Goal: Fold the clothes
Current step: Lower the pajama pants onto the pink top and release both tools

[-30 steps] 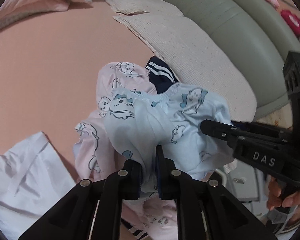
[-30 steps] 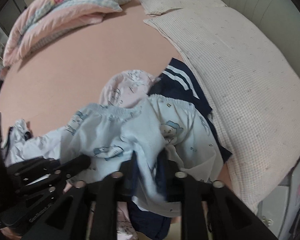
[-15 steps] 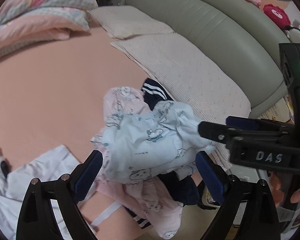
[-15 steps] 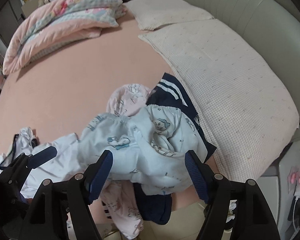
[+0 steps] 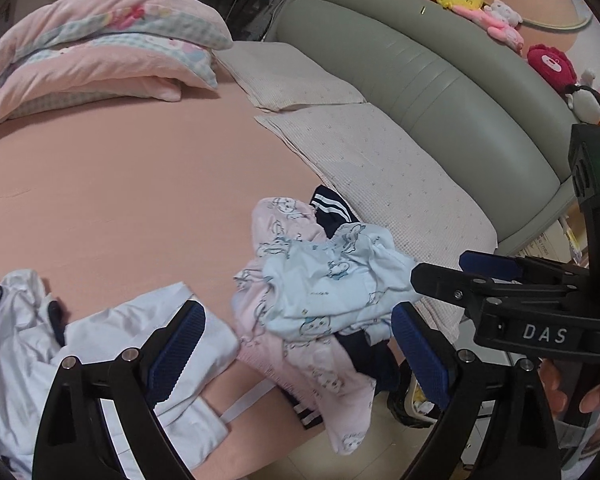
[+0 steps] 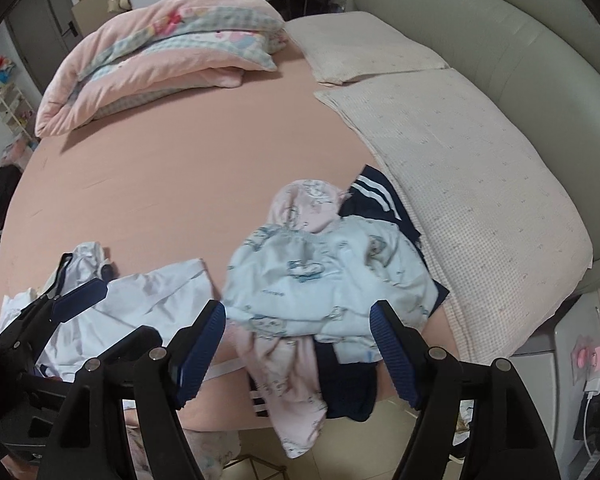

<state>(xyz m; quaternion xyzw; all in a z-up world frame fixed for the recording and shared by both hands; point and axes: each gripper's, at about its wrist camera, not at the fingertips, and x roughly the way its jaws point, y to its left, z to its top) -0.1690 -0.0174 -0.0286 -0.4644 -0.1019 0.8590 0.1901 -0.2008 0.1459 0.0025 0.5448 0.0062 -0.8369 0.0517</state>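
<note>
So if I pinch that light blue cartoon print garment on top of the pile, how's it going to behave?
The light blue garment lies crumpled in soft folds, so it will probably hang limp from a pinch. It looks thin, likely light. It rests on the pink garment and navy striped one, so lifting may drag those toward the bed edge.

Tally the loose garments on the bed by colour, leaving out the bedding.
Light blue: 1, cartoon-print garment on top of the pile.
Pink: 1, cartoon-print garment hanging over the bed edge.
Navy: 1, white-striped garment underneath.
White: 1 garment for certain, spread out left of the pile; dark-trimmed white cloth beyond it may be the same piece.
Total: 4.
</note>
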